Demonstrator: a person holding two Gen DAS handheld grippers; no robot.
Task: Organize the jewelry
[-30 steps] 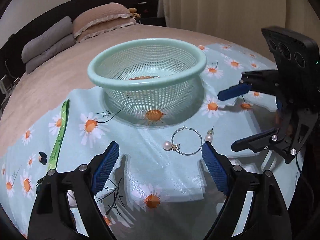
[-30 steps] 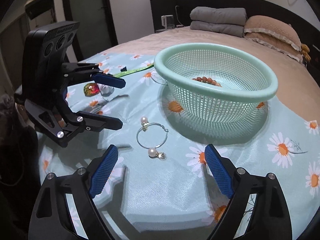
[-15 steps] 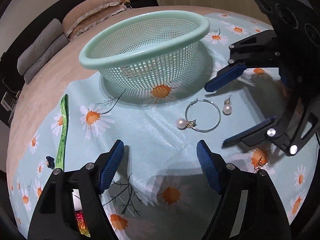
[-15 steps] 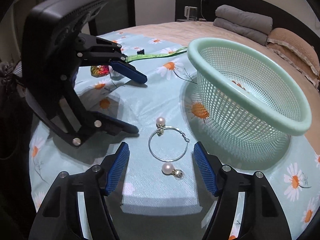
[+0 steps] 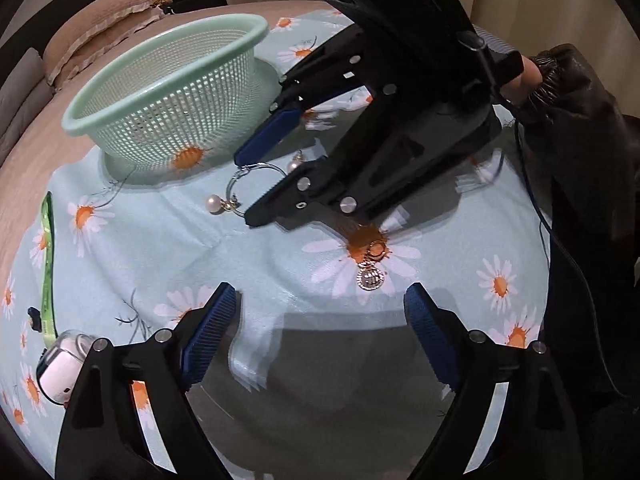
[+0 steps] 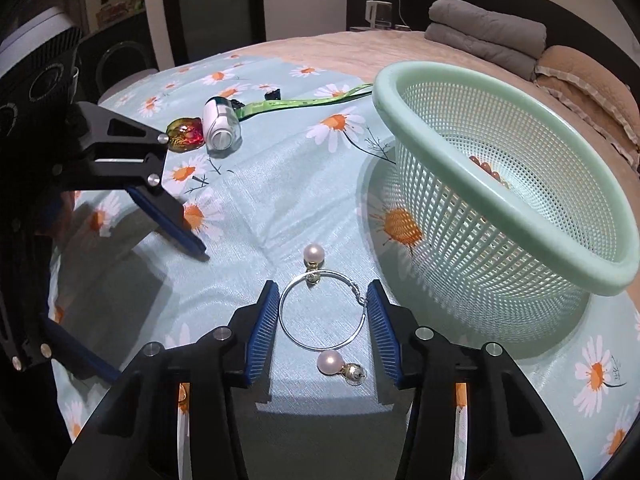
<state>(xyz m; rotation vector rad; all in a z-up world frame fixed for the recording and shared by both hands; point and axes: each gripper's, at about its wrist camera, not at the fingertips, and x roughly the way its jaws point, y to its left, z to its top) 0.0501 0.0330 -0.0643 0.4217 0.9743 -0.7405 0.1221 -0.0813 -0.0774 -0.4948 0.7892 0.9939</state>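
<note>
Jewelry lies scattered on a daisy-print cloth (image 6: 256,184) spread over a bed: a thin silver hoop earring (image 6: 322,312) sits flat just in front of the mint mesh basket (image 6: 508,184), with one pearl earring (image 6: 313,255) at its far edge and a second pearl earring (image 6: 340,366) at its near edge. The right gripper (image 6: 322,328) is lowered over the hoop, one blue pad on each side of the ring; its jaws have just been closing, and the pads stand at the ring's outer edges, the right one at the clasp, though whether they press it yet cannot be told. The basket wall rises just beside the right pad, leaving little room on that side, and brown beads (image 6: 486,168) rest inside the basket. The left gripper (image 5: 320,332) hovers nearer the cloth's front edge with its jaws wide apart, just having opened further, nothing between them. A gold charm (image 5: 370,278) lies on a printed daisy ahead of it, in open cloth. To the left, a green ribbon (image 5: 47,264) runs along the cloth, with a small white device (image 6: 220,126) and a red-green ornament (image 6: 185,136) near it, well apart from the hoop.
</note>
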